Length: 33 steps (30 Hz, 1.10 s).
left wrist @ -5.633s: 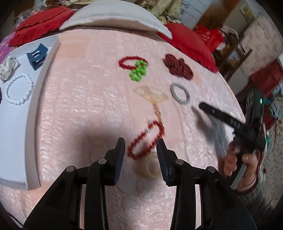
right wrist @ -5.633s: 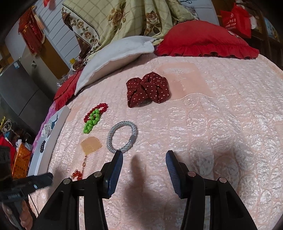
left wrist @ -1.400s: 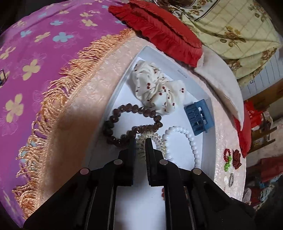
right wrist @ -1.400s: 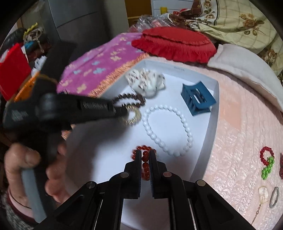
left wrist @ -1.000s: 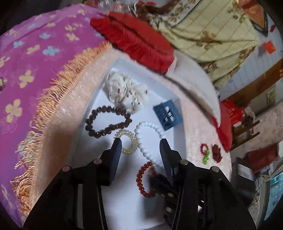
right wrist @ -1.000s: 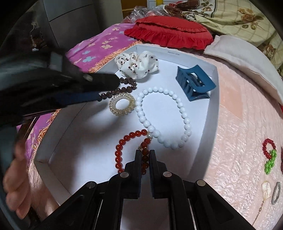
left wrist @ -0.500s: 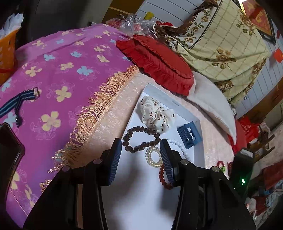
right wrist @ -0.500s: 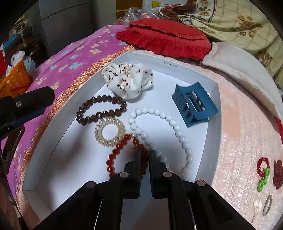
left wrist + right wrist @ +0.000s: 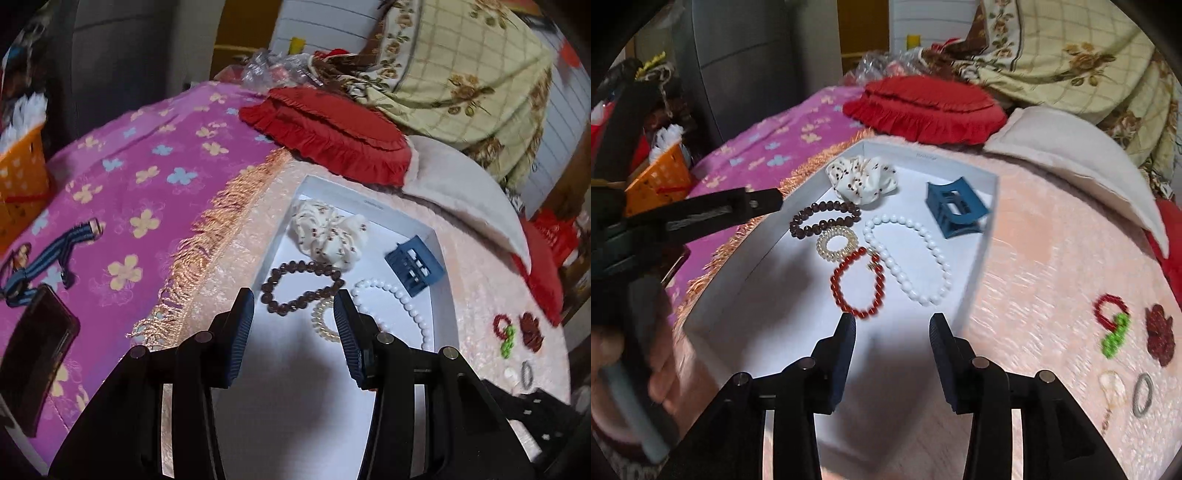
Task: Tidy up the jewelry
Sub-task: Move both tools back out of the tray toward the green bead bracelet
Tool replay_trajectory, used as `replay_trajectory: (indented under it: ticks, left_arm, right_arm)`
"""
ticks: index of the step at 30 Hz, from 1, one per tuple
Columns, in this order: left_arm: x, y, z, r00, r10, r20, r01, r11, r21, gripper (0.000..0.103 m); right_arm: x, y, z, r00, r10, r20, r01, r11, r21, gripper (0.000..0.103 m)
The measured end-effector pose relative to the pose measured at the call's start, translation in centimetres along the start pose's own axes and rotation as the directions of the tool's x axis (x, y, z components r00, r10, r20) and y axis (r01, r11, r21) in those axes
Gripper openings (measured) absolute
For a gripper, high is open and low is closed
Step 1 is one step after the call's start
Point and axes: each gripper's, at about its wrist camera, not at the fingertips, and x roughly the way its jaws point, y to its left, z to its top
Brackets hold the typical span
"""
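Note:
A white tray (image 9: 975, 254) on the pink bedspread holds a red bead bracelet (image 9: 858, 286), a white pearl bracelet (image 9: 908, 258), a gold coil hair tie (image 9: 837, 240), a brown bead bracelet (image 9: 823, 218), a cream scrunchie (image 9: 864, 179) and a blue claw clip (image 9: 955, 212). My right gripper (image 9: 892, 334) is open and empty just behind the red bracelet. My left gripper (image 9: 293, 315) is open and empty above the tray (image 9: 441, 295), near the brown bracelet (image 9: 299, 291) and coil tie (image 9: 325, 321).
On the bedspread to the right lie a red bead ring with green beads (image 9: 1112, 321), a dark red scrunchie (image 9: 1160, 334), a grey ring (image 9: 1142, 395) and a clear pendant (image 9: 1112, 387). Red cushions (image 9: 923, 103) and a white pillow (image 9: 1078, 162) lie behind. A purple cloth (image 9: 129, 206) lies left.
My right gripper has opened and let go of the red bracelet, which now lies in the tray. Both grippers have pulled back from the tray. The left gripper stays open.

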Motion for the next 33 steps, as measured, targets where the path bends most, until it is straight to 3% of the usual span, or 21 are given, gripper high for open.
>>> replay_trajectory:
  ticks: [4,9,17,24,33]
  left_arm:
    - [-1.0,-2.0,-0.8,1.0,0.006,0.03,-0.008,0.998,0.06,0.044]
    - [-2.8,-4.2,-1.7,0.998,-0.04,0.044,0.035,0.994,0.104,0.044]
    - [-4.0,-8.1,-4.0,0.997,-0.002,0.077,-0.014,0.977,0.213,0.044]
    - [-3.8,-9.9,-5.2,0.998,-0.001,0.068,-0.017,0.963,0.27,0.044]
    - [-3.5,-10.1,-5.4,0.999,-0.025,0.043,0.012,0.963,0.267,0.044]
  right_arm:
    - [-2.8,-1.6,-2.4,0.998,-0.045,0.041,0.045,0.999,0.011,0.041]
    - [-5.3,-4.8,-5.7,0.994,-0.102,0.05,0.099,0.993,0.064,0.042]
    - [-7.9,-8.8,-10.1,0.988,-0.151,0.043,0.143,0.976,0.164,0.042]
    - [-8.9,-10.9,-12.2,0.983,-0.181,0.033,0.169,0.959,0.226,0.042]
    - [-7.7,-11.2,-12.3,0.985,-0.173,0.005,0.166,0.954,0.251,0.042]
